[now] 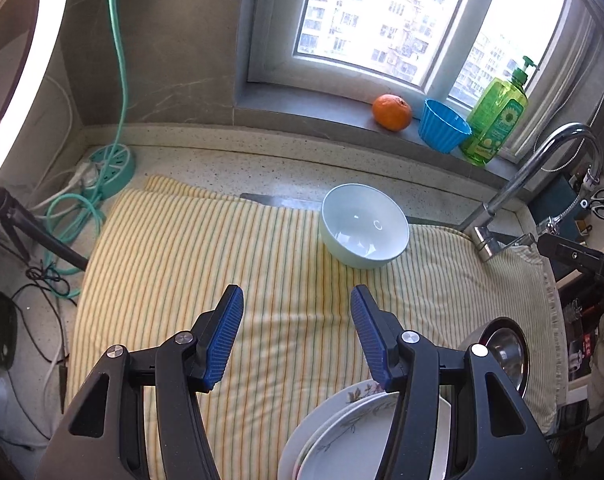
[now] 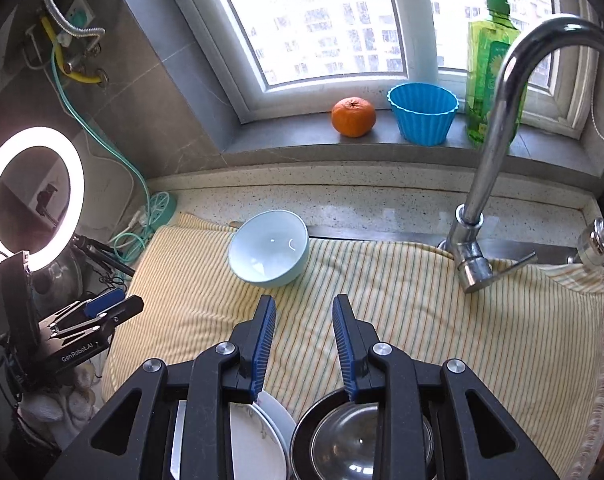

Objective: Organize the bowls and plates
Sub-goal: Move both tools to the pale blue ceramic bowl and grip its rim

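Observation:
A pale blue-white ceramic bowl (image 1: 363,226) stands upright and empty at the far side of a yellow striped towel (image 1: 206,264); it also shows in the right wrist view (image 2: 268,248). My left gripper (image 1: 297,300) is open and empty, above the towel, short of the bowl. Stacked floral plates (image 1: 341,436) lie under its right finger, with a steel bowl (image 1: 507,350) beside them. My right gripper (image 2: 303,308) is open and empty, just short of the bowl. Below it are white plates (image 2: 262,440) and the steel bowl (image 2: 341,440).
A tall steel faucet (image 2: 497,128) rises at the right. On the windowsill stand an orange (image 2: 353,117), a blue fluted cup (image 2: 423,114) and a green soap bottle (image 2: 489,60). A teal power strip (image 1: 110,164) with cables and a ring light (image 2: 34,196) are at the left.

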`<act>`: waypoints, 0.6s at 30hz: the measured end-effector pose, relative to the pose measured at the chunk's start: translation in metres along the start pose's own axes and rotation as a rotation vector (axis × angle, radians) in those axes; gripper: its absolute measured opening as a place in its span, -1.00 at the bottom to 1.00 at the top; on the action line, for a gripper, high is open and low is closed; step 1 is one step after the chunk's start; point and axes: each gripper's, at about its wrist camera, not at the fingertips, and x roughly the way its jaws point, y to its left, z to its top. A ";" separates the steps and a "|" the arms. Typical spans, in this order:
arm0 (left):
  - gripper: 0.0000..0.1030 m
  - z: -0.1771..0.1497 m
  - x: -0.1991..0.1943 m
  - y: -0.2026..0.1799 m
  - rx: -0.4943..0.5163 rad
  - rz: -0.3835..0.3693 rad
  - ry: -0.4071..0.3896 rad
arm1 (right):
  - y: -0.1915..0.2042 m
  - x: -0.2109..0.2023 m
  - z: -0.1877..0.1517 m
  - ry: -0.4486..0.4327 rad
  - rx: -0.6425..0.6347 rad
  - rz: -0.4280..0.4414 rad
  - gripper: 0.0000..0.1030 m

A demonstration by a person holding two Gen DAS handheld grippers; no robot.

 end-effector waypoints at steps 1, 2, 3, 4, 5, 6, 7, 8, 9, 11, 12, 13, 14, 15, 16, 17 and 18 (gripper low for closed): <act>0.07 0.005 0.005 0.002 -0.009 -0.015 0.016 | 0.001 0.004 0.006 0.006 0.008 0.005 -0.48; 0.06 0.008 0.010 0.003 -0.016 -0.019 0.029 | 0.002 0.009 0.012 0.016 0.021 0.016 -0.48; 0.06 0.011 0.014 0.004 -0.015 -0.014 0.035 | 0.001 0.015 0.017 0.028 0.040 0.035 -0.48; 0.06 0.014 0.019 0.002 -0.007 -0.011 0.042 | 0.001 0.021 0.023 0.041 0.059 0.052 -0.48; 0.02 0.017 0.024 0.001 0.002 -0.009 0.052 | 0.000 0.027 0.027 0.053 0.074 0.064 -0.48; 0.01 0.020 0.029 0.000 0.005 -0.014 0.063 | 0.000 0.033 0.031 0.063 0.089 0.070 -0.48; 0.01 0.023 0.034 0.000 0.003 -0.027 0.078 | -0.002 0.040 0.033 0.071 0.099 0.071 -0.48; -0.12 0.027 0.038 0.002 -0.003 -0.039 0.091 | -0.003 0.047 0.035 0.078 0.103 0.070 -0.48; -0.23 0.030 0.043 0.003 -0.012 -0.046 0.104 | -0.003 0.053 0.037 0.082 0.103 0.063 -0.48; -0.52 0.039 0.054 0.007 -0.029 -0.046 0.126 | -0.004 0.067 0.039 0.090 0.103 0.048 -0.48; -0.53 0.044 0.059 0.009 -0.038 -0.045 0.136 | -0.006 0.073 0.040 0.098 0.102 0.046 -0.48; -0.53 0.048 0.064 0.011 -0.044 -0.047 0.142 | -0.005 0.080 0.041 0.104 0.095 0.042 -0.48; -0.59 0.051 0.068 0.011 -0.046 -0.048 0.146 | -0.005 0.087 0.042 0.109 0.089 0.036 -0.48; -0.61 0.055 0.072 0.011 -0.048 -0.048 0.150 | -0.006 0.094 0.042 0.115 0.085 0.028 -0.48; -0.61 0.059 0.076 0.012 -0.050 -0.049 0.154 | -0.007 0.102 0.043 0.125 0.080 0.022 -0.48; -0.61 0.062 0.080 0.010 -0.047 -0.051 0.160 | -0.008 0.110 0.044 0.136 0.080 0.015 -0.48; -0.63 0.065 0.085 0.009 -0.044 -0.052 0.167 | -0.011 0.118 0.046 0.149 0.085 0.011 -0.48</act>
